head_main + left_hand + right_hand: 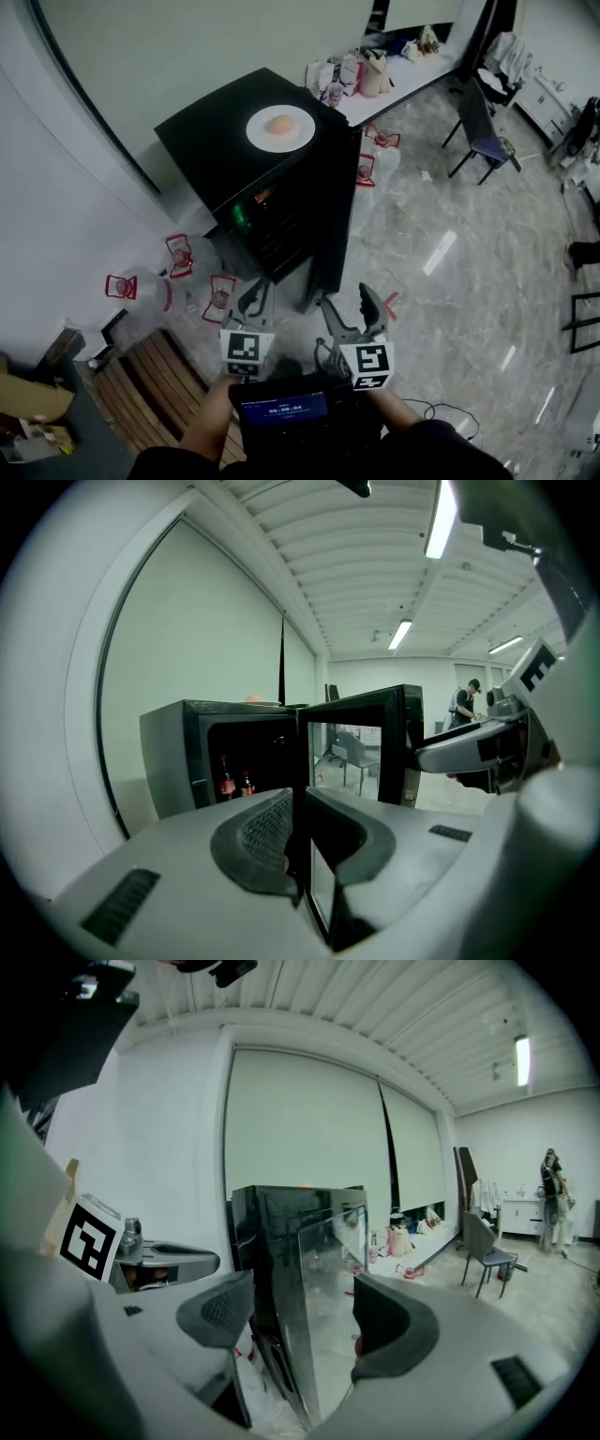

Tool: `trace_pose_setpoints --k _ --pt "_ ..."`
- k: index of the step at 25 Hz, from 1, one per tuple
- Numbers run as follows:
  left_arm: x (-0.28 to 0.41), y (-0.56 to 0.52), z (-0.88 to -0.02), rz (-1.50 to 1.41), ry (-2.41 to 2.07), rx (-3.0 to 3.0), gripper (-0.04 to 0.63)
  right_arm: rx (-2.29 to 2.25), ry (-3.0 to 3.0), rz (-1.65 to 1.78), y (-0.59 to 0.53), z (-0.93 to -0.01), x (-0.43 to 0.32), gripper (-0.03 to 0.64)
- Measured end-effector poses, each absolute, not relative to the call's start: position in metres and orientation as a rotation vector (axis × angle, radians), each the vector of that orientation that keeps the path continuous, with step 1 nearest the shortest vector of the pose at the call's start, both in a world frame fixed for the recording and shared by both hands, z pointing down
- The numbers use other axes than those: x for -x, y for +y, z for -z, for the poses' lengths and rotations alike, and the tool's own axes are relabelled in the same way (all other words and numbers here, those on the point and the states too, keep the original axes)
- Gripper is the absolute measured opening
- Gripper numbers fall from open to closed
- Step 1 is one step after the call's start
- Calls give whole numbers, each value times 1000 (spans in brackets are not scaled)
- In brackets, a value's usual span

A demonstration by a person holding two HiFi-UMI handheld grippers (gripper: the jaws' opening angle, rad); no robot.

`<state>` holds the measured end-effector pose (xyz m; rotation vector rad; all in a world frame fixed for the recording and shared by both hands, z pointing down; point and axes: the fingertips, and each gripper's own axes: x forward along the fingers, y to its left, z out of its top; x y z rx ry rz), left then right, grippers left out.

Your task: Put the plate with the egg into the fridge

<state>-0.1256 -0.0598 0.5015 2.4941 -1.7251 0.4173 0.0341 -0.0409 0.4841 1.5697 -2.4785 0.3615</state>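
Shows a black fridge (206,150), its door (336,216) open. Has both tools before it: left tool (255,298) slightly parted, right tool (347,298) wide apart, each gripping nothing. Finds the white plate (255,131) atop the fridge, two red-labelled bottles (226,782) inside it, the egg (280,125) on the plate.

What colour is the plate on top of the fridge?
White plate, best in head view.

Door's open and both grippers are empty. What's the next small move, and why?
Probably raise the right gripper toward the near rim of the plate: its jaws are open and empty, the fridge door already stands open, and the plate with the egg sits untouched on top of the fridge.
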Motion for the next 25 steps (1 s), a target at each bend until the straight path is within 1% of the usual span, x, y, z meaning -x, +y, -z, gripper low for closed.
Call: trace_pose_setpoints --k 5,10,13,14,15,19,25 --pt "95 -62 -496 -438 -1631 -2567 38 -1811 -2366 -391 -23 -486 -95 311" --pt "85 -67 -494 -461 -1589 -2612 38 -1795 -2317 -323 -22 -490 -104 313" --pt "81 -71 -484 -409 -1574 -2601 38 -1970 -2196 -335 -33 -492 -135 311" --pt "81 -72 -481 -380 -1570 -2594 38 -2020 -2163 -340 -35 -492 -147 265" --pt "81 -76 -477 -355 -1572 -2602 38 -2050 -2140 -337 -37 -492 -157 203" --pt "81 -86 -459 -312 -1552 -2595 38 -2065 -2116 -316 -42 -494 -179 181" --pt "97 -114 -410 -246 -1549 -2592 38 -2066 -2114 -302 -45 -497 -198 178"
